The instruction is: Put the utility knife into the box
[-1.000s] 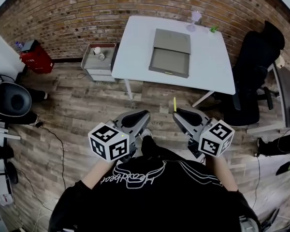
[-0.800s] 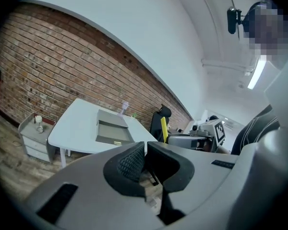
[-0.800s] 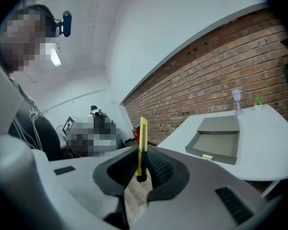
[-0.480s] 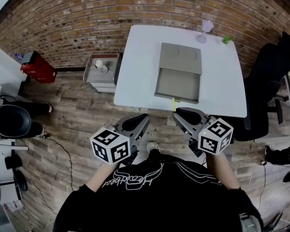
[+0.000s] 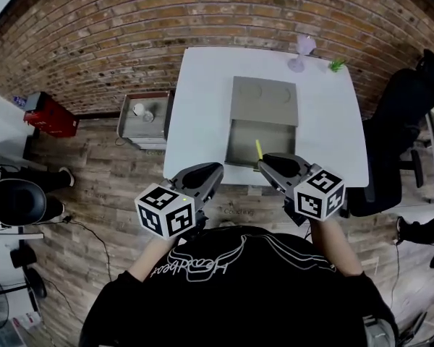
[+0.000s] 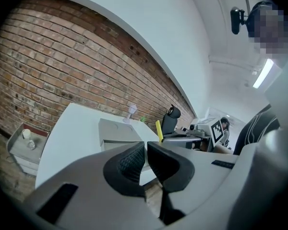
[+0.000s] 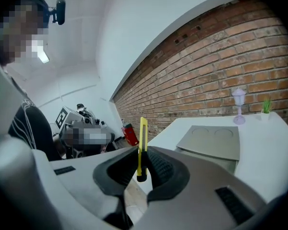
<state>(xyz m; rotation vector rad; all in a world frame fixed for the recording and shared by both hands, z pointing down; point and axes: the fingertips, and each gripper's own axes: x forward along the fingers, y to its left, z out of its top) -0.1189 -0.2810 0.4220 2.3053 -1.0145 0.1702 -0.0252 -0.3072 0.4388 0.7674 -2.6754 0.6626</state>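
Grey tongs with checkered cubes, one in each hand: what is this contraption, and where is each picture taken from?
No robot here: a person holds a pair of tongs in each hand. The head view looks down from a camera on the person's head; the two gripper views come from cameras on the tongs. The left tongs are shut and empty. The right tongs pinch a yellow utility knife. Ahead stands a white table bearing an open grey box, a purple goblet and a small green plant.
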